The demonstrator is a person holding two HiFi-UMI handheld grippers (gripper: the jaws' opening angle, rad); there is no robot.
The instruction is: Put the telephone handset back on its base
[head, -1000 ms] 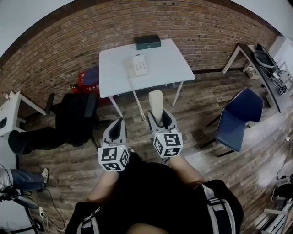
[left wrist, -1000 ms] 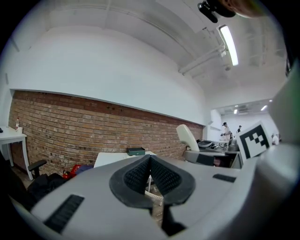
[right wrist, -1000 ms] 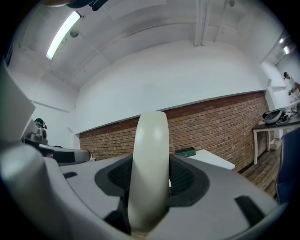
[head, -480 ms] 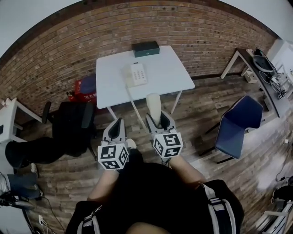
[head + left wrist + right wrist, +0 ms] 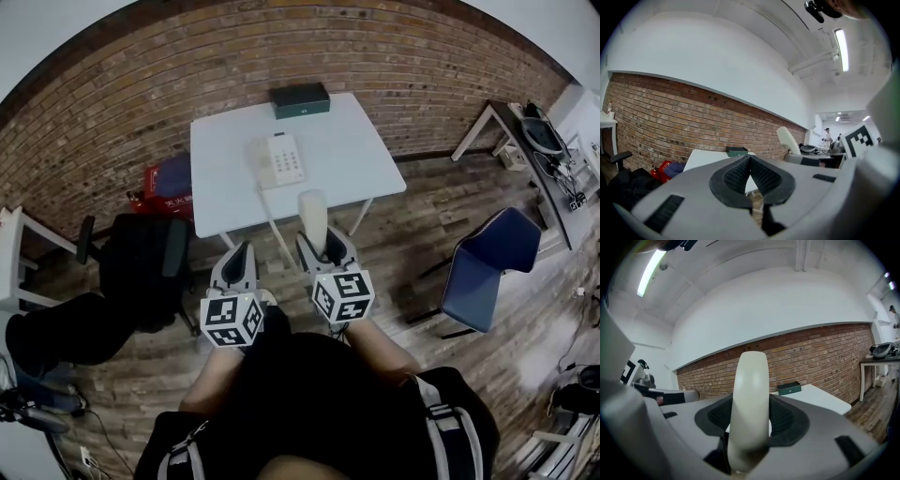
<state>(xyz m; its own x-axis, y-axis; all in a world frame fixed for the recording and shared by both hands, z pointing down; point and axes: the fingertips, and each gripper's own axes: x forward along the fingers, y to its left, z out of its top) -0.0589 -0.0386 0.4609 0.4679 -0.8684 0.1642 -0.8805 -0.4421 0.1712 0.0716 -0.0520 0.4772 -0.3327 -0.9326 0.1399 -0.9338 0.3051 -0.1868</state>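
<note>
- Closest in, the right gripper (image 5: 324, 242) is clamped on the cream handset (image 5: 312, 214). In the right gripper view both dark pads (image 5: 785, 418) press on its sides, gripping its lower part while the rest rises above them.
- Beside it, the left gripper (image 5: 238, 253) is closed with nothing in it, its fingertips meeting in the left gripper view (image 5: 751, 158).
- The handset sits in the air above the wood floor (image 5: 403, 234), just short of the near edge of the white table (image 5: 347, 150) and well apart from its base.
- Its long axis runs along the gripper's line, and the rounded free end sticks out past the fingertips towards the table.
- A pale cord (image 5: 275, 217) runs from the handset's side up onto the tabletop.
- On the table there's the telephone base (image 5: 281, 159) left of centre, keypad up, with a dark green box (image 5: 300, 99) at the far edge.
- Round about are a black office chair (image 5: 141, 267) to the left, a blue chair (image 5: 489, 258) to the right, and a red box (image 5: 164, 183) by the wall.
- Farthest off, a brick wall (image 5: 394, 56) stands behind the table.
</note>
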